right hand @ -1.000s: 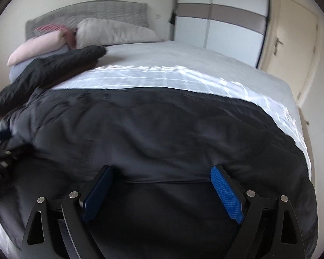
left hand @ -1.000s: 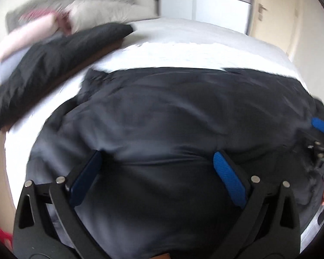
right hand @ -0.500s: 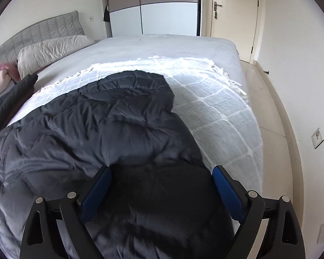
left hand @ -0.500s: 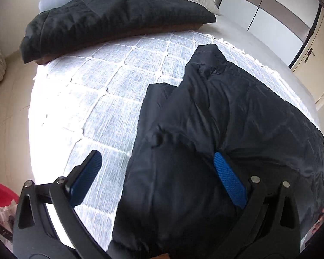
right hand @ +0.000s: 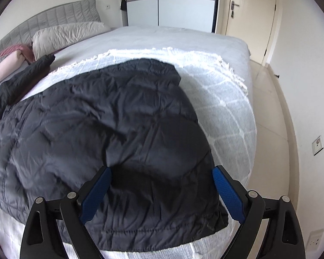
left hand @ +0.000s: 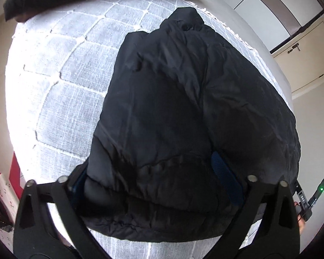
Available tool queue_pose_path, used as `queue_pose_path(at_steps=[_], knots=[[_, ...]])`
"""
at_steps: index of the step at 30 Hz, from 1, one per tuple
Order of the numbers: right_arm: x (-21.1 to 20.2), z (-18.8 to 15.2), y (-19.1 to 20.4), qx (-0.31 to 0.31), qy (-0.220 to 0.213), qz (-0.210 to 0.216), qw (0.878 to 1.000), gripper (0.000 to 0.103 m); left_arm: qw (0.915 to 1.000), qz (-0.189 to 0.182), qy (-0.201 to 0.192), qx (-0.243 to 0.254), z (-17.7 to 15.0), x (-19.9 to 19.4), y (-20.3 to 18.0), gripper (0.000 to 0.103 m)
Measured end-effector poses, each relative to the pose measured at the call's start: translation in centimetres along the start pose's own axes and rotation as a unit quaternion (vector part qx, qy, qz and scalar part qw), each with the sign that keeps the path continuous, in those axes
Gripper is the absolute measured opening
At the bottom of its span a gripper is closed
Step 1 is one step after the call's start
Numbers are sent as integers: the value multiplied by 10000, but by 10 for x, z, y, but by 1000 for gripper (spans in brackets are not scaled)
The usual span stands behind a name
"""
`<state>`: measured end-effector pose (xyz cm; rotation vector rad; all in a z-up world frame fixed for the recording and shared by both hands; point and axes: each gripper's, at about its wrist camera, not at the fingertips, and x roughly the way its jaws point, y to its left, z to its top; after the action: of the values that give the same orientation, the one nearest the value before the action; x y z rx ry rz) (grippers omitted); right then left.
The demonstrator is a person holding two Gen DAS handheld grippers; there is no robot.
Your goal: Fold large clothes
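A black quilted puffer jacket (right hand: 110, 129) lies spread across the near part of a bed, on a white checked throw blanket (right hand: 222, 108) with a fringed edge. In the left wrist view the jacket (left hand: 183, 108) runs away from the camera to a narrow end near the blanket's far border, and its stitched hem bunches up at the near edge of the bed.

The left tongs (left hand: 153, 181) stand wide apart with the jacket's hem bulging between them. The fabric covers most of the left finger and laps against the blue pad (left hand: 225, 179) of the other one. The pads are not closed on the cloth, so nothing is pinched. The right tongs (right hand: 159, 192) are spread wide as well, poised just over the jacket's near corner. Both blue pads (right hand: 229, 196) are clear to see, with the dark fabric lying loose between them and nothing held.

Further out, a second dark quilted garment (right hand: 21, 79) lies along the left side of the bed, beside a rolled pink blanket (right hand: 6, 67) and a cream pillow (right hand: 69, 32) against the grey padded headboard (right hand: 54, 17). Beyond the bed's grey sheet (right hand: 172, 36) stands a white wardrobe (right hand: 170, 8) with a taupe band, and to its right a cream door (right hand: 248, 21). Wall sockets (right hand: 317, 144) sit low on the right wall above the pale tiled floor (right hand: 270, 112)
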<state>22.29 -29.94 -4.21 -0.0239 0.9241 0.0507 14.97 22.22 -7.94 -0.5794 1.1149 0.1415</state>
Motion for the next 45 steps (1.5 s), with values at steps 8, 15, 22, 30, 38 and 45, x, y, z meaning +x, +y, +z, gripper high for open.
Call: queue_pose_path(at_steps=[8,15,22,30,38,45], knots=[[3,-5,3,179,14,125,9998,97,9951,-409,-811,-382,28,2,12,34],[2,-2,10,176,-116,14,9998,98,9878,681,-1399,48,28,-10,-16,65],[-30,4,18,101,-476,-47,9988,98,9807,953,-1591,614,5,-43,-54,95],[-63,-9,46,175,-362,589,9975,103,9831,976,-1097,1095,-44,-47,-102,102],[-99,-49,76,95,-482,591,9970,103,9795,581,-882,1715,-105,-55,-144,102],[-87,-81,97,58,-300,535,9981,103,9780,666,-922,1747,-134,-40,-139,102]])
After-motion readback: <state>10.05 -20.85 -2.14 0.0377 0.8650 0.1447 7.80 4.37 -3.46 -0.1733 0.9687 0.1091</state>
